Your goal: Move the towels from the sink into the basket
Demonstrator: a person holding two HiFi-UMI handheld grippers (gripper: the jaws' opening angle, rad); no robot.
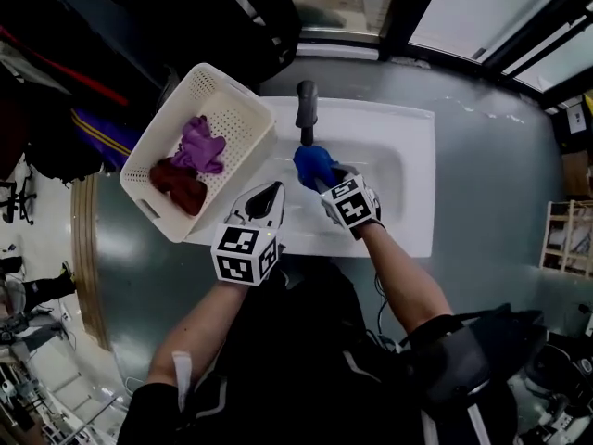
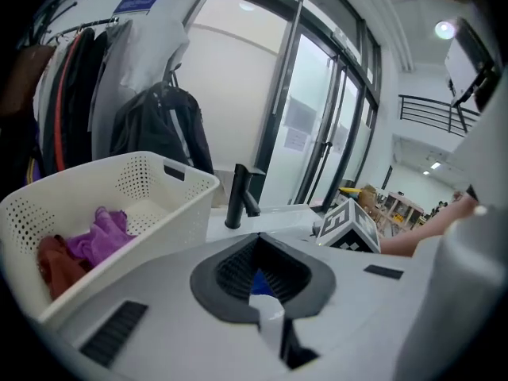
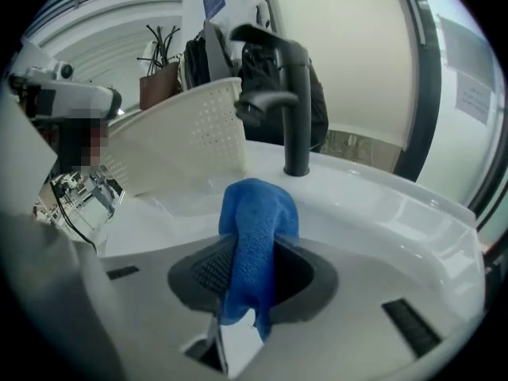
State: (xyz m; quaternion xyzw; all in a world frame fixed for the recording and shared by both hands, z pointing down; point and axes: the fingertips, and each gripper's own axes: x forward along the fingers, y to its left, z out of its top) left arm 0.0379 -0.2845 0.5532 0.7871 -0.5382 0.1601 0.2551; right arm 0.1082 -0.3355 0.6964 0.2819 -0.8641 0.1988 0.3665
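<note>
Towels: three soft cloth ones, with the fuzzy, bunched-up blue towel [image 3: 254, 213] pinched tight in the right gripper [image 3: 252, 251] over the one white sink [image 1: 408, 156], by the one black tap [image 1: 306, 109]. The crumpled purple towel [image 1: 201, 145] and the dark red towel [image 1: 181, 184] lie touching in the one white plastic basket [image 1: 218, 86] full of little holes. The left gripper [image 2: 258, 243] is closed on nothing.

Basket [image 1: 199, 74] left of sink [image 1: 417, 184], two towels [image 1: 201, 145] inside, faucet [image 1: 306, 109] at sink's back, another towel [image 1: 313, 163] above sink
</note>
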